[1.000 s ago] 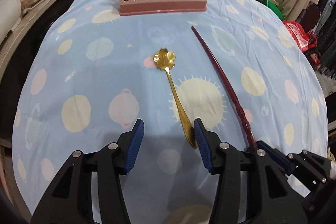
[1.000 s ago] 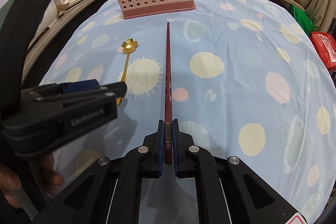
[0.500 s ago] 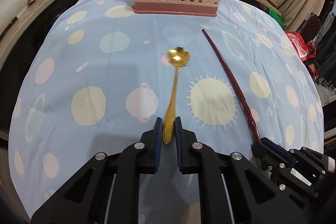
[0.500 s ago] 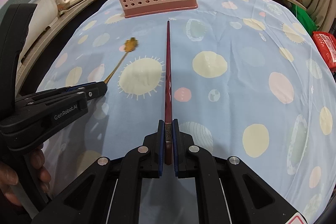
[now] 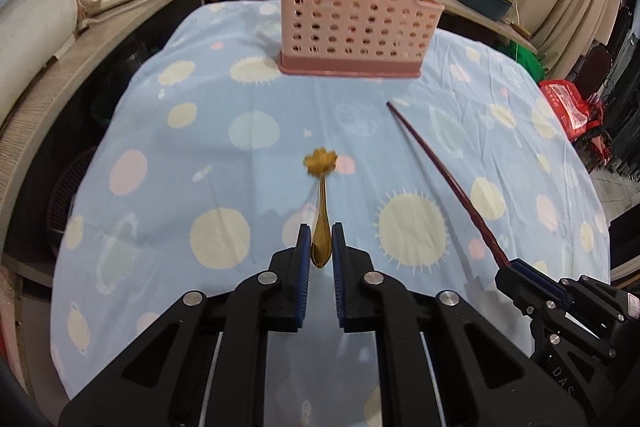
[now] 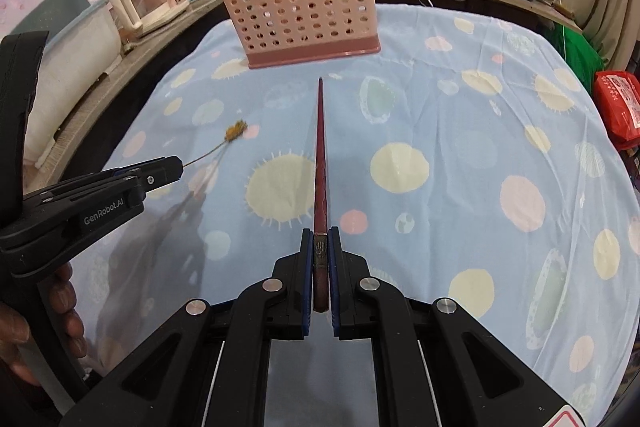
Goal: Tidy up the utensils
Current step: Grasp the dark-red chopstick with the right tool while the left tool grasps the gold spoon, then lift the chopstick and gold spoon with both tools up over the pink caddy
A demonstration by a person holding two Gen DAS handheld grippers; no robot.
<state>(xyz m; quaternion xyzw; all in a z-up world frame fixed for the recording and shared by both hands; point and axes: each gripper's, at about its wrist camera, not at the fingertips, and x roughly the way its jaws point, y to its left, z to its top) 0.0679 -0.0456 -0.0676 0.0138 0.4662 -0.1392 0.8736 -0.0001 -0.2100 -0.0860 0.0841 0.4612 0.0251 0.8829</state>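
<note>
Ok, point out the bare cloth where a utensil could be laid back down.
Free: the cloth right of the red chopstick, out to the table edge, and the stretch left of the gold spoon. Tighter: the strip between both utensils and the pink caddy. The counters behind are crowded with jars and pots.

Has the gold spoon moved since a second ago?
Yes. The spoon, then flat on the cloth, is now clamped in the left gripper, which has just closed, and lifted, its bowl nearer the pink basket in the right wrist view.
</note>
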